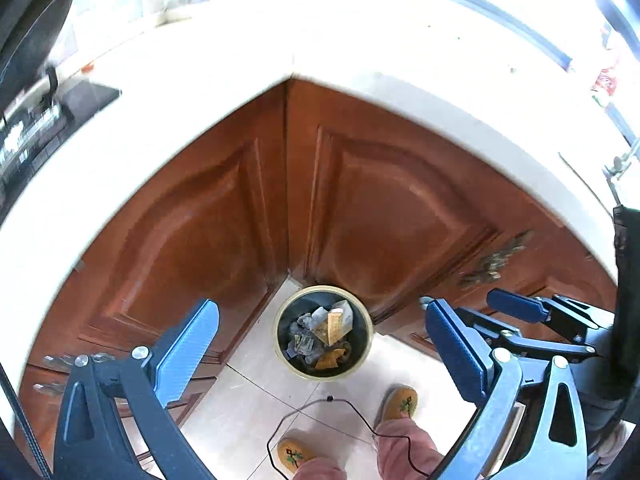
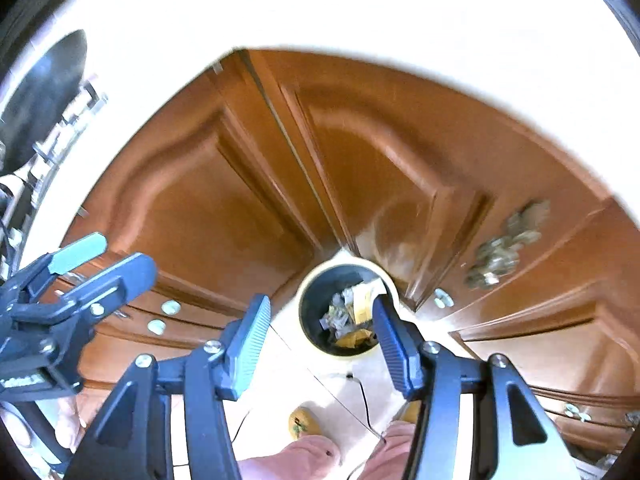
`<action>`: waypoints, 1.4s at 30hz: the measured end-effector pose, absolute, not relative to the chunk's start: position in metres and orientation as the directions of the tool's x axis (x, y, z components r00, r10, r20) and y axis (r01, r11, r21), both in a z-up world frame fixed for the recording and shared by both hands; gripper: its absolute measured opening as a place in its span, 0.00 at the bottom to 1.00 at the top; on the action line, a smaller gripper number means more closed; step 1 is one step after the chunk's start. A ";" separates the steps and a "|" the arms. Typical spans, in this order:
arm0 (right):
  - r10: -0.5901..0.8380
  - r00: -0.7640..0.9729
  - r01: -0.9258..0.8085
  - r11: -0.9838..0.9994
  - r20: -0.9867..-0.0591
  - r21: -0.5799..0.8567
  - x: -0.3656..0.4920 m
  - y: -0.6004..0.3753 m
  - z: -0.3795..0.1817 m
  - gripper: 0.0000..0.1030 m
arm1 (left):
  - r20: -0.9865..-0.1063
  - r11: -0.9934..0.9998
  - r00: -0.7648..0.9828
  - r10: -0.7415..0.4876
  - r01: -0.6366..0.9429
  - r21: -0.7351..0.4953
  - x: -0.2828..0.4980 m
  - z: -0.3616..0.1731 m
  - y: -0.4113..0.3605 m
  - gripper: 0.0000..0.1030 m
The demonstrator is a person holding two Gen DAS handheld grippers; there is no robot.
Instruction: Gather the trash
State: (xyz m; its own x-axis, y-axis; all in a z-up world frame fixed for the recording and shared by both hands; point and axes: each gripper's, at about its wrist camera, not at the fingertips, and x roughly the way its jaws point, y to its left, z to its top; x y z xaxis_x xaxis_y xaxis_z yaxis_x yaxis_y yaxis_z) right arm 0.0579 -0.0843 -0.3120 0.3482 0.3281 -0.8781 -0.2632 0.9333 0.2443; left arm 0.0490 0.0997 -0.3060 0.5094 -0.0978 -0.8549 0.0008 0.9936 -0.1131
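A round trash bin (image 1: pixel 320 377) with a cream rim and a dark liner stands on the floor tiles in the cabinet corner, far below both grippers. Inside lie crumpled papers and a yellow carton (image 1: pixel 334 324). My left gripper (image 1: pixel 320 306) hangs high above the bin, its blue pads wide apart and nothing between them. In the right wrist view the bin (image 2: pixel 340 263) also sits far below, and my right gripper (image 2: pixel 320 301) is open and empty above it. The left gripper (image 2: pixel 94 264) shows at that view's left edge, beside the right one.
Brown wooden cabinet doors (image 1: pixel 200 240) meet in a corner under a white countertop (image 1: pixel 360 40). A dark pan and a stove (image 1: pixel 36 128) lie at the left. A person's feet in yellow slippers (image 1: pixel 400 402) and a black cable (image 1: pixel 352 408) are on the floor tiles.
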 end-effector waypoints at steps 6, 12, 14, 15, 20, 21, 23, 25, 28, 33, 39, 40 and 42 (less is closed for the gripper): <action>0.318 0.419 -0.215 0.945 -0.850 0.248 0.045 -0.090 -0.246 0.54 | -0.845 0.991 0.521 -0.121 0.018 -0.131 0.045 -0.240 0.098 0.99; 0.307 0.486 -0.175 0.951 -0.818 0.253 0.026 -0.096 -0.183 0.64 | -0.827 0.990 0.545 -0.138 0.045 -0.136 0.040 -0.185 0.100 0.99; 0.306 0.506 -0.165 0.952 -0.806 0.258 0.020 -0.096 -0.165 0.65 | -0.823 0.990 0.551 -0.139 0.060 -0.127 0.036 -0.169 0.099 0.99; 0.298 0.515 -0.161 0.955 -0.804 0.250 0.018 -0.095 -0.156 0.65 | -0.821 0.990 0.554 -0.140 0.065 -0.125 0.034 -0.165 0.098 0.99; 0.249 0.541 -0.135 0.968 -0.803 0.210 0.011 -0.091 -0.125 0.65 | -0.809 0.993 0.576 -0.114 0.063 -0.095 0.023 -0.135 0.096 0.99; 0.249 0.542 -0.130 0.968 -0.803 0.213 0.011 -0.092 -0.118 0.65 | -0.808 0.994 0.580 -0.106 0.062 -0.086 0.020 -0.128 0.095 0.99; 0.247 0.547 -0.126 0.969 -0.800 0.213 0.010 -0.092 -0.106 0.65 | -0.802 0.995 0.589 -0.097 0.062 -0.074 0.017 -0.114 0.094 0.99; 0.232 0.564 -0.118 0.973 -0.793 0.201 0.007 -0.094 -0.095 0.65 | -0.791 0.996 0.605 -0.089 0.059 -0.067 0.014 -0.100 0.093 0.99; 0.213 0.575 -0.090 0.976 -0.790 0.197 0.005 -0.099 -0.080 0.65 | -0.771 0.996 0.631 -0.088 0.059 -0.066 0.012 -0.080 0.091 0.99; 0.180 0.602 -0.039 0.980 -0.778 0.196 -0.001 -0.109 -0.056 0.65 | -0.742 0.996 0.665 -0.086 0.065 -0.058 0.008 -0.054 0.081 0.99; 0.098 0.652 0.017 0.990 -0.752 0.143 -0.009 -0.117 -0.032 0.65 | -0.718 0.995 0.689 -0.099 0.084 -0.056 0.005 -0.032 0.065 0.99; 0.087 0.660 0.024 0.990 -0.746 0.137 -0.011 -0.119 -0.028 0.65 | -0.716 0.994 0.691 -0.103 0.087 -0.060 0.005 -0.029 0.064 0.99; 0.074 0.675 0.036 0.990 -0.734 0.133 -0.012 -0.123 -0.021 0.65 | -0.708 0.993 0.696 -0.119 0.096 -0.072 0.006 -0.022 0.062 0.99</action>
State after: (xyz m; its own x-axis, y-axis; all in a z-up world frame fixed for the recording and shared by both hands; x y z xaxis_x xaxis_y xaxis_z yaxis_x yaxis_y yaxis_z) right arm -0.0125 -0.1226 -0.0209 0.6754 0.0739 -0.7337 0.0362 0.9904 0.1331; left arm 0.0056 0.0615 -0.0218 0.6963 -0.1189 -0.7078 0.0958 0.9928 -0.0724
